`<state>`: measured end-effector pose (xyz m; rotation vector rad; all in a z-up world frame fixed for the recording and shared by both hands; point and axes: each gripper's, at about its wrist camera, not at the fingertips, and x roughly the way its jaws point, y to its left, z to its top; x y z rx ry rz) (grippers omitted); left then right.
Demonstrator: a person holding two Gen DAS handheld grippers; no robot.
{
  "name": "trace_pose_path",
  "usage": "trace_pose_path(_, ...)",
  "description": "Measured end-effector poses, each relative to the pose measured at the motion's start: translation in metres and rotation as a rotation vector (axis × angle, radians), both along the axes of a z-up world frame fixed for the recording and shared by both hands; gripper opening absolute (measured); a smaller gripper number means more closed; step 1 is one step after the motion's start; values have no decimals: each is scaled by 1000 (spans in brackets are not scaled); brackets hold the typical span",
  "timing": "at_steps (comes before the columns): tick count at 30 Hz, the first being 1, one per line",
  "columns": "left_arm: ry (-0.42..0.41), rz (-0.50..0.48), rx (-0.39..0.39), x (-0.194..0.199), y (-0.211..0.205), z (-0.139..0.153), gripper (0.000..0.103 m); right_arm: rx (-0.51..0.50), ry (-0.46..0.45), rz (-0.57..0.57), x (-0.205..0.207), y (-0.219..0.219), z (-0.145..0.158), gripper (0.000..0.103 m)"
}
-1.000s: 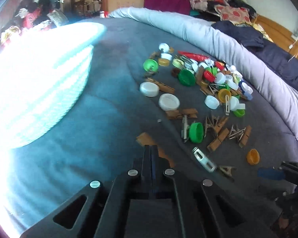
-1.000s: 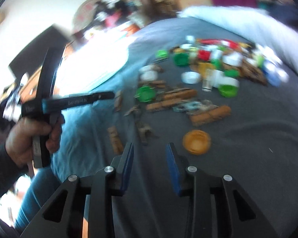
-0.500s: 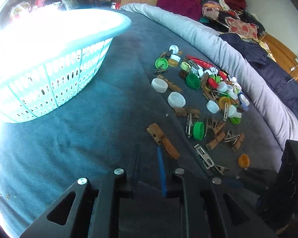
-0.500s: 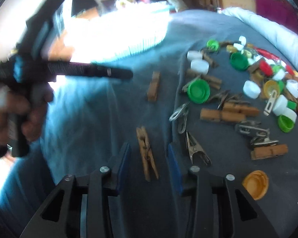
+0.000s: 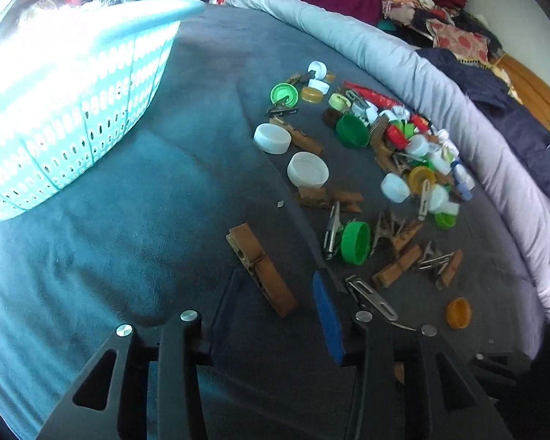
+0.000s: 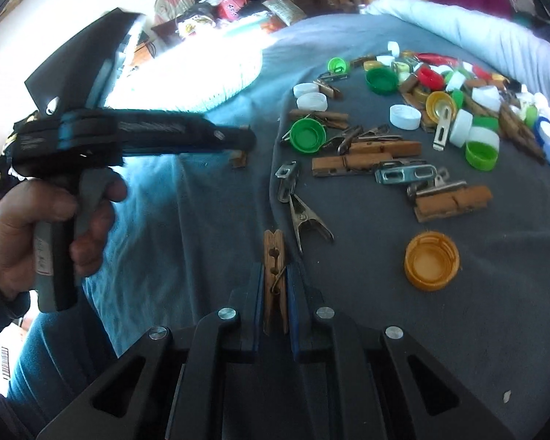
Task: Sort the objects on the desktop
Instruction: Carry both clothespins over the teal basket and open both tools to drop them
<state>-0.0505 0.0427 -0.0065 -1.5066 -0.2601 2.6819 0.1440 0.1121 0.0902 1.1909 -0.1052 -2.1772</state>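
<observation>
Right gripper (image 6: 275,286) clamps 1 brown wooden clothespin (image 6: 274,267) low over the dark blue plush blanket (image 6: 458,311); left gripper (image 5: 275,293) gapes around another wooden clothespin (image 5: 262,269). Beyond sits the perforated turquoise plastic basket (image 5: 73,139), its contents glare-hidden. Sorting looks barely begun: many bottle caps (image 5: 385,139) remain. No legible writing.

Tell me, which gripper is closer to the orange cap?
Right. The right gripper, shut on a wooden peg, sits just beside the orange cap. The left gripper is open farther over, with clips lying between it and the cap.
</observation>
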Motion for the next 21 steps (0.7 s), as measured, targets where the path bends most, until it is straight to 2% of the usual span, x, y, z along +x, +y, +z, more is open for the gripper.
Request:
trace_pose_path(2, 8, -3, -44, 0, 3, -2, 36, -15, -3, -8, 1, 4, -2, 12)
trace_pose_path(3, 10, 2, -65, 0, 1, -2, 20, -21, -3, -14, 0, 4, -3, 12)
trace_pose_path(4, 8, 4, -52, 1, -3, -1, 15, -24, 0, -20, 1, 4, -2, 12)
trace_pose_path(5, 9, 5, -31, 2, -7, 2, 14, -23, 4, -25, 2, 4, -2, 12)
trace_pose_path(11, 95, -31, -61, 24, -23, 40, 14, -49, 23, -58, 3, 8, 14, 12)
trace_pose_path(17, 229, -15, -134, 49, -54, 96, 14, -45, 106, -72, -8, 2, 56, 12)
trace_pose_path(21, 252, 37, -169, 52, -82, 118, 14, -55, 157, -91, -23, -7, 91, 12)
